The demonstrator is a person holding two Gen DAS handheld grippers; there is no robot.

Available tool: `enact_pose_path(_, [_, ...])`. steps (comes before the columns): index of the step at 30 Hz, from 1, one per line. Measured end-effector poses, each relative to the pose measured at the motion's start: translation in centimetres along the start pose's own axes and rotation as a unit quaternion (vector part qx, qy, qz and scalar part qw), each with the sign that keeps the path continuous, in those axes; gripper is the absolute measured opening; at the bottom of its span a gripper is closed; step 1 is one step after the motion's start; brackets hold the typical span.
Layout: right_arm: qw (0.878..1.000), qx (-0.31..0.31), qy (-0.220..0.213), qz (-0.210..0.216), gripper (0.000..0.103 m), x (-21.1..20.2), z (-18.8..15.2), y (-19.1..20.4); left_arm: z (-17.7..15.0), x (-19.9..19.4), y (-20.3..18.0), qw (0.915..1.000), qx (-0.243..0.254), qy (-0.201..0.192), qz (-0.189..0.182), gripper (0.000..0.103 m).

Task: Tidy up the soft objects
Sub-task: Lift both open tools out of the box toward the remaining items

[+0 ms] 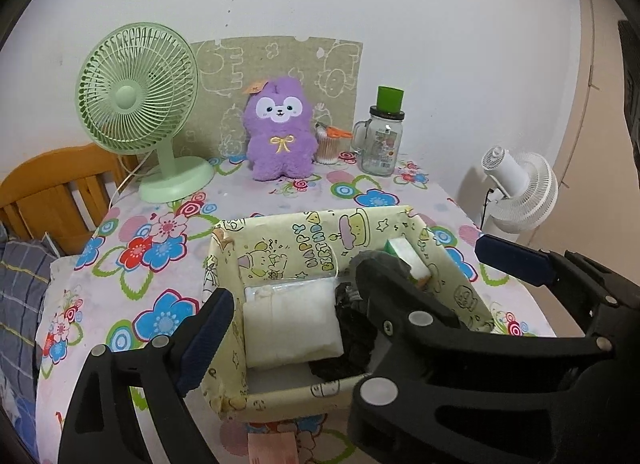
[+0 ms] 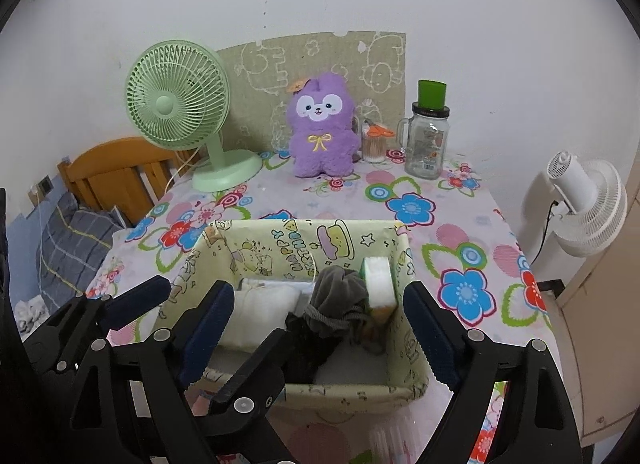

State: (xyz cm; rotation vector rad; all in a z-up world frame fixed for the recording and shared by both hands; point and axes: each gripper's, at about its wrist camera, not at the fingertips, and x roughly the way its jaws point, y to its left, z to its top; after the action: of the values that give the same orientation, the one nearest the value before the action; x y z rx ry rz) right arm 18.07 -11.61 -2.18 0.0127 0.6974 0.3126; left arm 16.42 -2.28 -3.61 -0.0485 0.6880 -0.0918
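A yellow cartoon-print box stands on the table near me. Inside lie a white soft pack, a grey drawstring pouch, a dark knitted item and a white-and-green sponge. A purple plush toy sits upright at the table's far edge. My left gripper is open and empty over the box's left part. My right gripper is open and empty, straddling the box's near right part.
A green desk fan stands far left. A glass mug jar with green lid and a cotton-swab cup stand far right. A white floor fan is beyond the right edge, a wooden bed frame to the left.
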Motion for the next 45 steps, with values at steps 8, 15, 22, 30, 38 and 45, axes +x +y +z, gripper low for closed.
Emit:
enact_pose_path(8, [1.0, 0.003, -0.015, -0.006, 0.089, -2.2, -0.6, 0.0, -0.4, -1.8, -0.7, 0.9999, 0.007, -0.014, -0.003, 0.093])
enact_pose_path(15, [1.0, 0.006, -0.026, -0.011, 0.091, -4.0, -1.5, 0.0, -1.2, -3.4, -1.4, 0.9997, 0.012, -0.02, 0.004, 0.094])
enact_pose_path(22, [0.999, 0.008, -0.036, -0.016, 0.092, -5.9, -2.6, -0.2, -2.2, -5.0, -2.1, 0.9994, 0.018, -0.029, 0.001, 0.094])
enact_pose_path(30, [0.999, 0.011, -0.045, -0.018, 0.092, -7.7, -3.7, -0.1, -3.1, -6.6, -2.8, 0.9991, 0.023, -0.035, 0.004, 0.094])
enact_pose_path(38, [0.998, 0.003, -0.057, -0.019, 0.092, -9.2, -4.4, 0.2, -3.8, -8.0, -3.2, 0.9988, 0.022, -0.043, 0.005, 0.094])
enact_pose_path(45, [0.998, -0.001, -0.063, -0.022, 0.092, -10.2, -5.5, 0.4, -4.7, -8.7, -3.5, 0.9989, 0.022, -0.041, 0.003, 0.094])
